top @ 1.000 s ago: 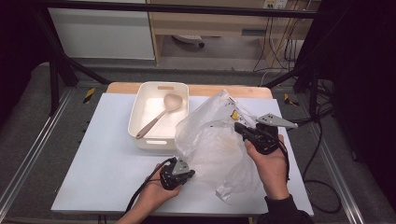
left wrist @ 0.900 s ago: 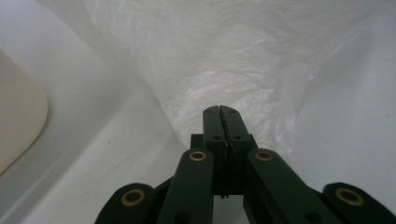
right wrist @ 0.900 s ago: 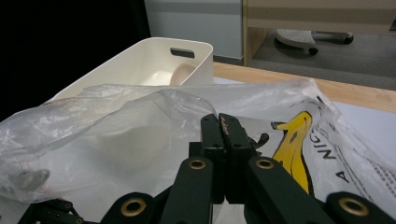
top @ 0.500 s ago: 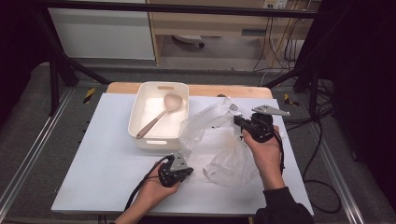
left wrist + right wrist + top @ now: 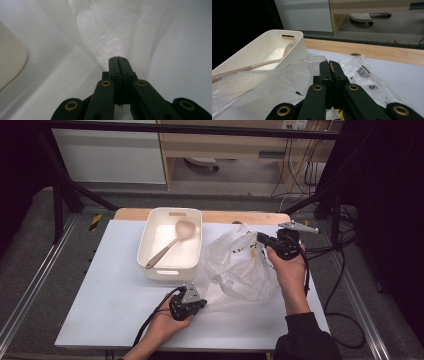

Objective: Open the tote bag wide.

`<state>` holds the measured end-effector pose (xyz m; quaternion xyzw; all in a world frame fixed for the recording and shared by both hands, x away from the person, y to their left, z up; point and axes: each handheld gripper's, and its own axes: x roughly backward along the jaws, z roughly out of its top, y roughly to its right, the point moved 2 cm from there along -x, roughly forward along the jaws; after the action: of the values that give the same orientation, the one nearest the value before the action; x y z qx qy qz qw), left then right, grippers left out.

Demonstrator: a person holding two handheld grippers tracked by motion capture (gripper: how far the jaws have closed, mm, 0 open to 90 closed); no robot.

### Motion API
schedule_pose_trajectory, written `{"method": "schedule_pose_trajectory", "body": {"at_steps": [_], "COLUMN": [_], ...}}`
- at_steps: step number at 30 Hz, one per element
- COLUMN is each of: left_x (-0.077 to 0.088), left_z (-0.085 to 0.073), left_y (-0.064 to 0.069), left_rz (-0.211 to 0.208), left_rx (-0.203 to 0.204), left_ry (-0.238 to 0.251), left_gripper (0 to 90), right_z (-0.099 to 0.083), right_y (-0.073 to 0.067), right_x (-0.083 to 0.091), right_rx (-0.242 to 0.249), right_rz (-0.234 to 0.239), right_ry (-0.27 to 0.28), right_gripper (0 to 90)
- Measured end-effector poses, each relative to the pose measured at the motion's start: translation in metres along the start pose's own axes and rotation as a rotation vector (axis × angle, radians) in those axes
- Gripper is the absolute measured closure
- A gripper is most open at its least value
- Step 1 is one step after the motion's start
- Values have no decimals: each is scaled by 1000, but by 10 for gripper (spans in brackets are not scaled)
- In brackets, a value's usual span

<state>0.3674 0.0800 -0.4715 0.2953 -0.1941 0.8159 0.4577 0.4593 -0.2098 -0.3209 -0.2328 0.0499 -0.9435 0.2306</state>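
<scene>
Both claws grip a clear plastic bag [image 5: 240,265] on the white table [image 5: 100,290] beside the cream bin [image 5: 150,245] holding a spoon [image 5: 170,242]: in the high view, the left gripper [image 5: 197,302] pinches its near corner, the right gripper [image 5: 262,239] its far edge. Left gripper view: jaws clamped together on film. Right gripper view: jaws together on the bag's rim. Pulling apart evenly and gently should open it without tearing.

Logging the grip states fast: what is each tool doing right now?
Left tool: closed, pinching the near edge of the clear plastic bag.
Right tool: closed on the bag's far edge, lifting it.
</scene>
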Motion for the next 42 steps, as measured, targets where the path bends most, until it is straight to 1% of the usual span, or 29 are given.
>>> {"method": "schedule_pose_trajectory", "body": {"at_steps": [5,6,11,14,16,19,25,28,33,35,36,39,42], "left_x": [0,0,0,0,0,0,0,0,0,1,1,6,9], "left_z": [0,-1,-1,-1,-1,-2,-2,-2,-1,-1,-1,0,0], "left_y": [0,0,0,0,1,2,4,5,5,4,4,4,3], "left_rz": [0,0,1,2,6,13,28,40,38,40,46,51,54], "left_rx": [3,-3,2,2,4,-5,-22,-36,-20,-16,-13,5,14], "left_ry": [3,2,8,9,12,13,13,13,15,15,16,37,43], "left_gripper": [900,900,900,900,900,900,900,900,900,900,900,900,900], "right_z": [4,5,8,7,5,0,-16,-22,-30,-35,-38,-44,-44], "right_y": [7,8,19,22,22,19,6,-1,-10,-13,-14,-17,-20], "right_x": [4,6,17,22,21,16,1,-2,-5,-5,-5,-6,-3], "right_rx": [-15,-14,-34,-39,-36,-27,-2,8,38,46,41,47,46], "right_rz": [-4,-5,-13,-12,-5,10,47,65,110,117,118,124,131], "right_ry": [21,27,54,56,49,26,-44,-72,-120,-133,-139,-144,-139], "right_gripper": [900,900,900,900,900,900,900,900,900,900,900,900,900]}}
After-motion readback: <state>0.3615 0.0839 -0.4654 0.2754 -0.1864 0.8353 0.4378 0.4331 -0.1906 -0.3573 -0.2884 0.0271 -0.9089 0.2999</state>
